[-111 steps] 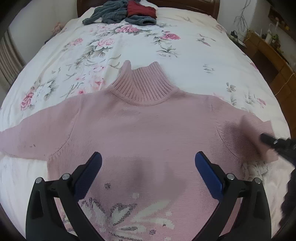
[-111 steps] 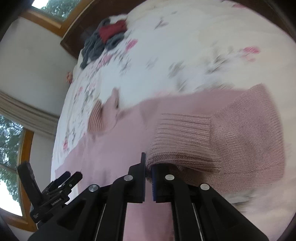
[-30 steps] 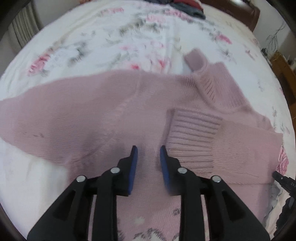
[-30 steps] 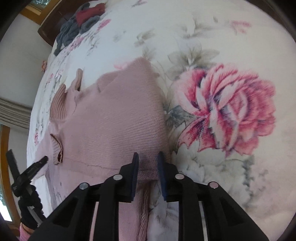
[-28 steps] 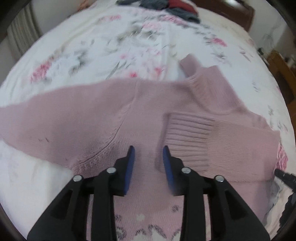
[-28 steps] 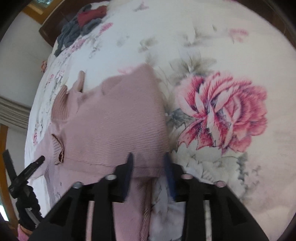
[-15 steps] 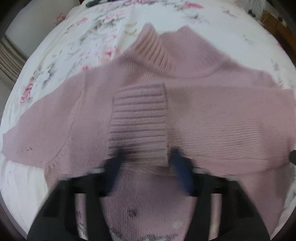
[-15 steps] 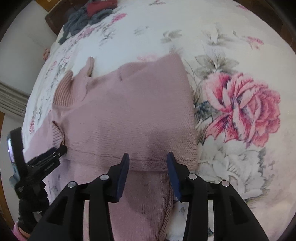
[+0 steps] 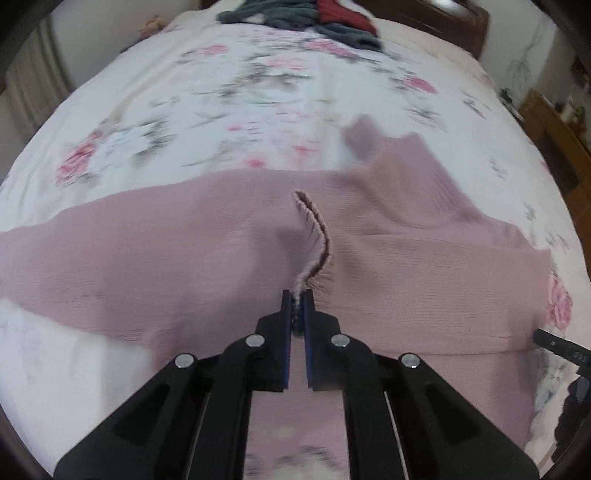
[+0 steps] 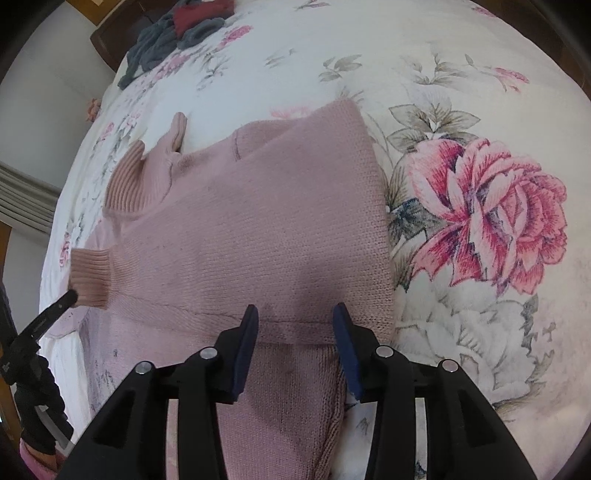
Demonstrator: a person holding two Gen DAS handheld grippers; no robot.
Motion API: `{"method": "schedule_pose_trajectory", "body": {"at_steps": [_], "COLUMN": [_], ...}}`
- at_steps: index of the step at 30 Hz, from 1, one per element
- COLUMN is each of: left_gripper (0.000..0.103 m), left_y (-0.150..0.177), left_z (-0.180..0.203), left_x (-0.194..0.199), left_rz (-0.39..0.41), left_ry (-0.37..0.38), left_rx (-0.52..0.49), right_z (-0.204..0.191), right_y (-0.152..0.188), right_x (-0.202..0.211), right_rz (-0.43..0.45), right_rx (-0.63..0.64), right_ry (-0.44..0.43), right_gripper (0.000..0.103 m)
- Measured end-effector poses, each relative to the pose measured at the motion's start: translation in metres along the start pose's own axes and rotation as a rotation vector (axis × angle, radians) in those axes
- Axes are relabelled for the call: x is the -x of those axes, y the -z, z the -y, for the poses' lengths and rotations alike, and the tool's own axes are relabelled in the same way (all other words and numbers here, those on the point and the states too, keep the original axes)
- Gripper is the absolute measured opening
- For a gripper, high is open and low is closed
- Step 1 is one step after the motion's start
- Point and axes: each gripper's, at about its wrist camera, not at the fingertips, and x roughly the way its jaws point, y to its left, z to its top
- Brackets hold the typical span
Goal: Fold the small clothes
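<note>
My left gripper [image 9: 297, 295] is closed on the ribbed cuff [image 9: 314, 236] of the pink sweater [image 9: 155, 254]; the jaws pinch the cuff's near corner, and the cuff stands on edge, curling up the middle of the left wrist frame. My right gripper [image 10: 295, 317] is open, jaws wide apart and holding nothing, poised over the lower edge of the folded-over sleeve [image 10: 266, 229] at lower centre of the right wrist frame.

Edges: the sweater lies spread across the floral bedspread [image 9: 236, 92]. In the left wrist frame, the unfolded sleeve runs to the left border and the collar [image 9: 399, 173] lies upper right of centre. In the right wrist frame, the sweater's side edge runs from upper centre down to the right jaw, beside a large printed rose [image 10: 491, 218]. Bare bedspread extends right of that edge and above the collar. A pile of grey and red clothes [image 9: 306, 14] lies at the top of the frame, well apart from the sweater.

Pose: both grippers point forward and down at the bed. The left gripper's tip appears at the left border of the right wrist frame, touching the cuff.
</note>
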Motion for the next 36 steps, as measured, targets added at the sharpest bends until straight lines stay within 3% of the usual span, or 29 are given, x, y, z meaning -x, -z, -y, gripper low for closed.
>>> {"method": "schedule_pose_trajectory", "body": {"at_steps": [5,7,11,13,17,19,23,27,32,33,36], "left_gripper": [0.006,0.006,0.006,0.011,0.020,0.021,0.020,0.020,0.019,0.020,0.036], "left_y": [0.004,0.003,-0.005,-0.009,-0.010,-0.010,-0.002,0.001,-0.002,-0.002,0.002], "left_z": [-0.058,-0.067,-0.043,-0.016,0.021,0.029,0.025,0.021,0.014,0.011,-0.001], "left_x": [-0.007,-0.002,0.009,0.008,-0.012,-0.032,-0.066,-0.073,-0.071,-0.068,-0.045], "left_rz": [-0.036,-0.027,0.027,0.035,-0.002,-0.050,-0.143,-0.136,-0.153,-0.148,-0.104], "left_ry": [-0.075,-0.061,0.009,0.061,0.127,0.119,0.071,0.102,0.140,0.142,0.154], "left_rx": [0.117,0.145,0.124,0.078,0.026,0.014,0.016,0.002,0.055,0.062,0.054], "right_z": [-0.003,-0.008,-0.031,-0.046,-0.059,-0.058,-0.049,-0.048,-0.056,-0.058,-0.062], "right_y": [-0.002,-0.001,-0.001,-0.002,-0.003,-0.002,0.004,0.006,0.005,0.005,0.009], "right_x": [0.000,0.003,0.013,0.012,0.000,-0.009,-0.030,-0.033,-0.033,-0.029,-0.012], "right_rz": [-0.008,-0.007,0.002,0.002,-0.022,-0.045,-0.086,-0.071,-0.071,-0.070,-0.046], "right_rx": [0.013,0.025,0.060,0.094,0.122,0.109,0.098,0.100,0.108,0.112,0.107], "right_ry": [0.016,0.034,-0.030,-0.035,0.004,0.002,-0.006,-0.007,0.010,0.011,-0.028], "right_gripper": [0.043,0.043,0.045,0.045,0.045,0.045,0.050,0.050,0.053,0.053,0.055]}}
